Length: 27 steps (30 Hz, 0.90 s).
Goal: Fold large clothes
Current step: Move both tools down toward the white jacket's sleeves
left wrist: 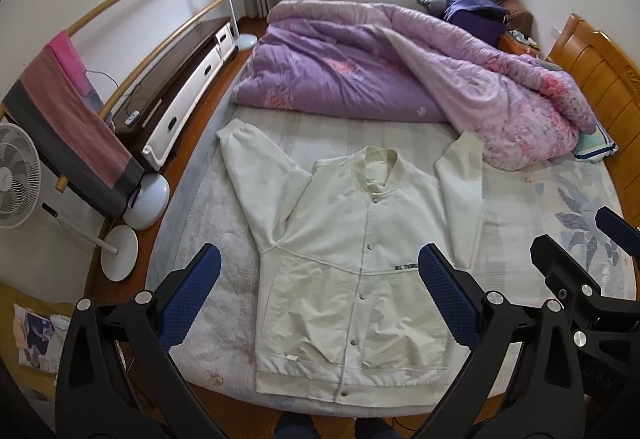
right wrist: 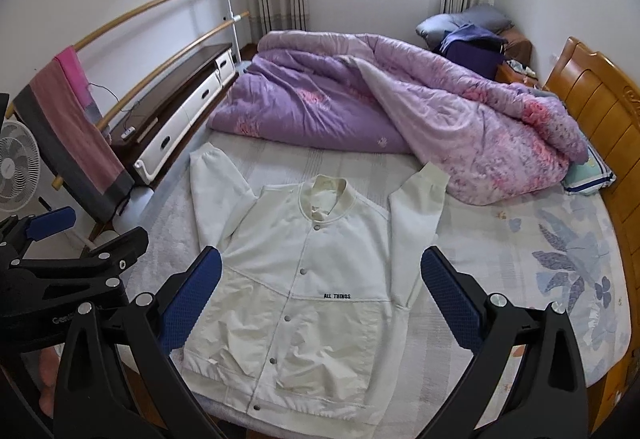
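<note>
White snap-front jacket (left wrist: 340, 279) laid front-up and unfolded on the bed sheet (left wrist: 552, 207), collar away from the person, hem at the near edge, long axis running straight ahead of both tools. Left gripper (left wrist: 320, 291) and right gripper (right wrist: 320, 295) hover above the lower body panel, fingers spread wide, holding nothing. The outflung left sleeve (left wrist: 256, 167) lies nearer the left gripper; the right sleeve (right wrist: 416, 223) appears nearer the right, though fisheye distortion blurs this. Purple quilt (right wrist: 320, 107) bunched beyond the collar.
</note>
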Each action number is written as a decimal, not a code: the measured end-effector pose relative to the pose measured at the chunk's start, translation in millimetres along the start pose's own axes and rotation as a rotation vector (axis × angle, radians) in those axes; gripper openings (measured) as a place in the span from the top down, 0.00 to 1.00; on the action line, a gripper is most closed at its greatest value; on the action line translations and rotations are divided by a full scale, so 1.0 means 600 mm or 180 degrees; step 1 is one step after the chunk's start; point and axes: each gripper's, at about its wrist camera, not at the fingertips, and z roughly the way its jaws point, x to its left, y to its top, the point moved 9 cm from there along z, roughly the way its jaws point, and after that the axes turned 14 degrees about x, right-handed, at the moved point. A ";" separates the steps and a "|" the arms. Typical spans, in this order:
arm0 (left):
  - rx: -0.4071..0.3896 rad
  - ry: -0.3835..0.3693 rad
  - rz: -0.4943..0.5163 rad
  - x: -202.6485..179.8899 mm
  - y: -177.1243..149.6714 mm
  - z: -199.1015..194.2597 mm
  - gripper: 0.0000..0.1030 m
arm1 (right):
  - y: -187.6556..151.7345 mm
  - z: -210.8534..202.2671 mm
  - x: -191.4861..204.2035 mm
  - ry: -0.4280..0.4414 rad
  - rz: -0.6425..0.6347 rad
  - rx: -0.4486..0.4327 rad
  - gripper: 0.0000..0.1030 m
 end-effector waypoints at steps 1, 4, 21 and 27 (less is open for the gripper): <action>0.0038 -0.0003 0.0008 0.009 0.013 0.022 0.04 | 0.006 0.013 0.002 -0.0014 0.0012 0.0015 0.07; 0.0133 -0.0040 0.0070 0.039 0.045 0.088 0.04 | 0.029 0.070 0.019 -0.0059 0.0090 0.0066 0.07; 0.0722 -0.0367 -0.0536 0.351 0.233 0.604 0.04 | 0.102 0.534 0.138 0.0158 0.0441 0.0378 0.14; 0.0775 -0.0389 -0.1004 0.480 0.304 0.778 0.05 | 0.091 0.678 0.165 0.0345 0.0530 0.0639 0.44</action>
